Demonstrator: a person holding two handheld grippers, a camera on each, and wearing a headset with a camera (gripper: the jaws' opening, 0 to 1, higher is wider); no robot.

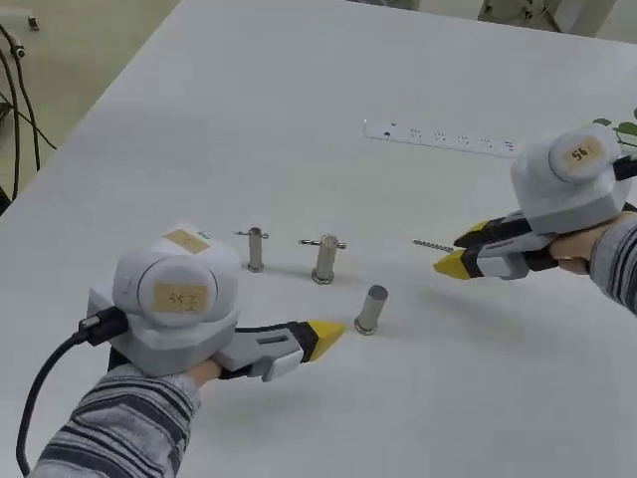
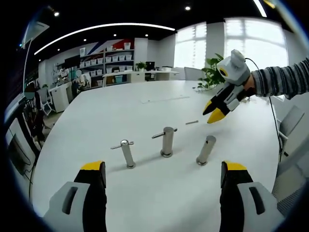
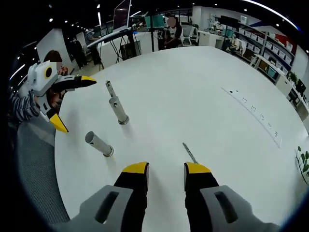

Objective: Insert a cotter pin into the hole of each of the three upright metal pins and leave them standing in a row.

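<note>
Head view: two metal pins are fitted and the third is bare.
On the white worktop [image 1: 249, 119], the left hand-held gripper [image 1: 320, 339] hangs at the near left, its jaws wide apart and empty. The right hand-held gripper [image 1: 460, 251] sits at the right with its jaws parted, gripping nothing as far as I can see. The left metal pin [image 1: 256, 249] and the middle metal pin [image 1: 325, 259] stand side by side, each with a fitted cotter [image 1: 323, 242] through its top. The third metal pin [image 1: 371, 309] stands nearer and to the right, a little out of the row, with nothing through it. The loose cotter pin [image 1: 432, 245] seems to lie on the worktop just ahead of the right jaws. I'd say it has yet to be picked up and inserted, and the third pin lined up.
</note>
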